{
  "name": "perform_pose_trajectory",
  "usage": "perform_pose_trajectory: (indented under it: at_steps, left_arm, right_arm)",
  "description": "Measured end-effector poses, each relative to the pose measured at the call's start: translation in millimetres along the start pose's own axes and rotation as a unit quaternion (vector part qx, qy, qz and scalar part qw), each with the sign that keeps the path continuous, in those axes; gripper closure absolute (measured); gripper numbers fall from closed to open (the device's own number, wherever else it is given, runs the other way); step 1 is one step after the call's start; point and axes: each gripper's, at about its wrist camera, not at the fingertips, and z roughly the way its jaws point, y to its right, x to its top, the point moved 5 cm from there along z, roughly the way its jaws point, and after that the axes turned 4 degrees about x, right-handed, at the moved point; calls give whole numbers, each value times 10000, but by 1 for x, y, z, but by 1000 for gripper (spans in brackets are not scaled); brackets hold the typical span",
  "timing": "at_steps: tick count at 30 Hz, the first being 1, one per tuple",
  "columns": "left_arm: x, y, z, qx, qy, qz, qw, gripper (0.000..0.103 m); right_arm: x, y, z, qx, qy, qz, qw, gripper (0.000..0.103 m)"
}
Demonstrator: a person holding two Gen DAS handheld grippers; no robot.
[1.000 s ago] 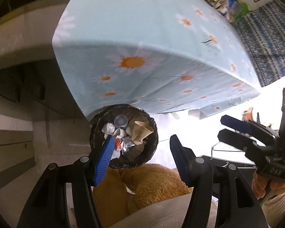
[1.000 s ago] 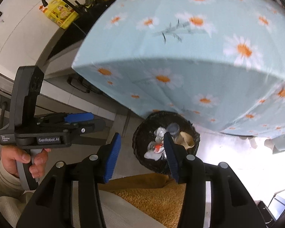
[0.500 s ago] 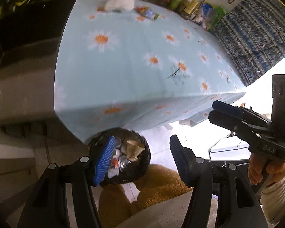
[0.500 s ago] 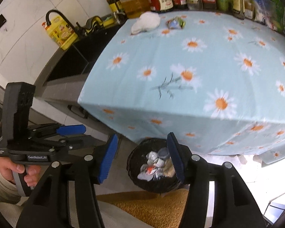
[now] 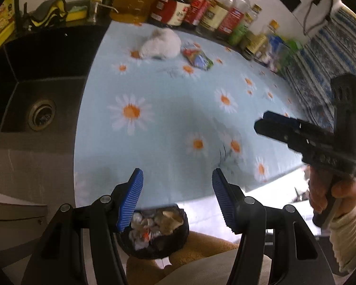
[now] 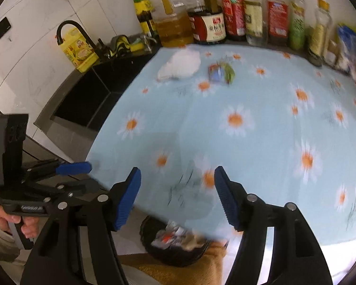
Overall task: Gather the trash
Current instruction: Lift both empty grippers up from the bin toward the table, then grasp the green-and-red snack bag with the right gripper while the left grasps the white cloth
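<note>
Jaws of the left gripper [image 5: 176, 198] stand apart with nothing between the blue pads; it hangs over the near edge of a counter covered in a light-blue daisy cloth [image 5: 178, 109]. Right gripper [image 6: 176, 196]: jaws opening, likewise nothing between them, over the same near edge and to the right of the left one; a hand [image 5: 332, 194] grips its handle. Below the counter edge, near side, a black trash bin [image 5: 154, 235] on the floor holds crumpled paper and wrappers. Trash left on the cloth, far side: a white crumpled wad [image 6: 180, 65] and, just right of it, a small coloured wrapper [image 6: 220, 72], the two lying close but apart. Both are well away from either gripper. Behind them a row of bottles [image 6: 235, 11] lines the far wall. Left of the cloth is a dark sink [image 5: 40, 90] with a round drain; a yellow container [image 6: 79, 49] stands at its far corner. Frames are slightly blurred.
</note>
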Motion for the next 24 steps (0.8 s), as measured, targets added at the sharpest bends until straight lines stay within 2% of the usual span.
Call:
perform_pose_trajectory:
  at_steps: [5, 8, 10, 17, 24]
  left_arm:
    - [19, 5, 7, 268, 8, -301, 9992, 45]
    - [28, 8, 14, 471, -17, -476, 9978, 45]
    - [35, 10, 18, 572, -31, -633, 9963, 45]
    - [51, 22, 26, 830, -4, -940, 9921, 45]
    - [50, 28, 31, 955, 7, -1238, 9877, 45]
  right_arm:
    - [44, 30, 15, 144, -37, -314, 9994, 37]
    - [68, 49, 27, 16, -45, -555, 9984, 36]
    - [82, 63, 39, 187, -121, -504, 9985, 33]
    - [112, 92, 80, 315, -386, -450, 9977, 33]
    - [128, 90, 108, 270, -527, -794, 9951, 33]
